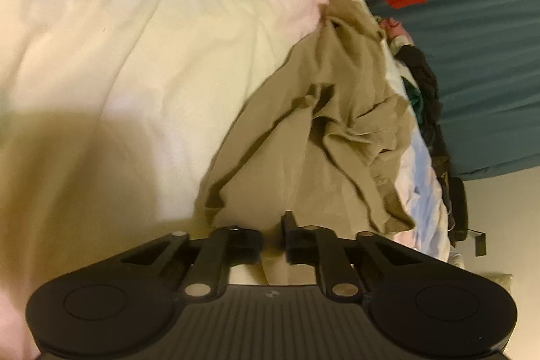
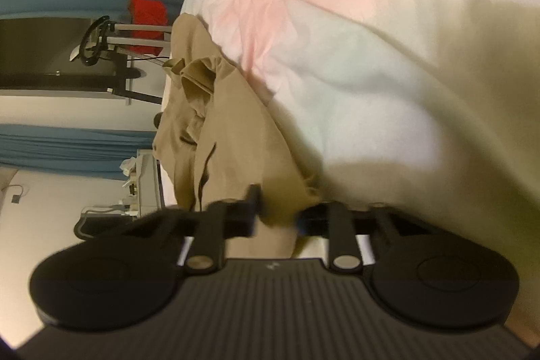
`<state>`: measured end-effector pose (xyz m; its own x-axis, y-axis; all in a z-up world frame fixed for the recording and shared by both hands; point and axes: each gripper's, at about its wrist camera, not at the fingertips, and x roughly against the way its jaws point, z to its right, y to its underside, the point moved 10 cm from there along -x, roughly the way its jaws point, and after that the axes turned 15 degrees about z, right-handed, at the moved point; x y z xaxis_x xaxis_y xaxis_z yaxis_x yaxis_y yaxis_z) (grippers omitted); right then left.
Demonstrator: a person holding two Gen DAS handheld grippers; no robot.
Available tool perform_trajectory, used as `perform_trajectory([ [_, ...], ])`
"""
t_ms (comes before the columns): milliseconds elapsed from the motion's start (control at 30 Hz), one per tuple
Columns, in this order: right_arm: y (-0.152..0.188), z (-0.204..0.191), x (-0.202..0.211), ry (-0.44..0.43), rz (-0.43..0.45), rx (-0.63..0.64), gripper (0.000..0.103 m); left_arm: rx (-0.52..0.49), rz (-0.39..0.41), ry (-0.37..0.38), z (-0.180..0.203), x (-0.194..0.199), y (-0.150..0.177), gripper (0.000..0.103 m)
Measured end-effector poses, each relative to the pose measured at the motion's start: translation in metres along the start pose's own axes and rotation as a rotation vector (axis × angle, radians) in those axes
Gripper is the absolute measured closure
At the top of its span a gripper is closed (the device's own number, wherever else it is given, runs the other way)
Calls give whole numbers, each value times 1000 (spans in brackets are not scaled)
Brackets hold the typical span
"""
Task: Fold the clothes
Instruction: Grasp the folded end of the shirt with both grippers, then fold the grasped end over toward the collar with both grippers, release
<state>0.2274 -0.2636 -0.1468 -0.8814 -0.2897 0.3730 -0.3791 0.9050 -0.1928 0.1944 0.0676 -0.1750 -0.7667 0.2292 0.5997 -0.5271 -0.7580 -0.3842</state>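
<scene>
The tan garment [image 1: 314, 137] lay rumpled along the edge of the bed [image 1: 135, 39], on the pale sheet, one end bunched into loose folds and the near end running down toward both of my tools. My left gripper [image 1: 271, 240] had its jaws drawn close, with tan cloth showing in the narrow gap; I judged it clenched on that near hem. My right gripper [image 2: 276, 215] was blurred, but cloth [image 2: 219, 130] sat between its fingers as well, so I took it to be pinching the same edge, though I could not be sure how firmly.

The fabric looked light and limp, thin enough to sag and crease wherever it was unsupported. I judged it would drape rather than hold a shape, so the corners of a hem were the sensible places to hold it.

No brand, label or readable writing showed on the cloth; only a small emblem, too tiny to read, marked each gripper body.
</scene>
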Motion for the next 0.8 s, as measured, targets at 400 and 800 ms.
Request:
perform_trajectory([
  [400,-15,-54,52,-154,93,111,94,-95,118,258,51,96,-15,97],
  [800,8,-70,182,-273,125,126,94,-160,187,379,63,237,26,97],
])
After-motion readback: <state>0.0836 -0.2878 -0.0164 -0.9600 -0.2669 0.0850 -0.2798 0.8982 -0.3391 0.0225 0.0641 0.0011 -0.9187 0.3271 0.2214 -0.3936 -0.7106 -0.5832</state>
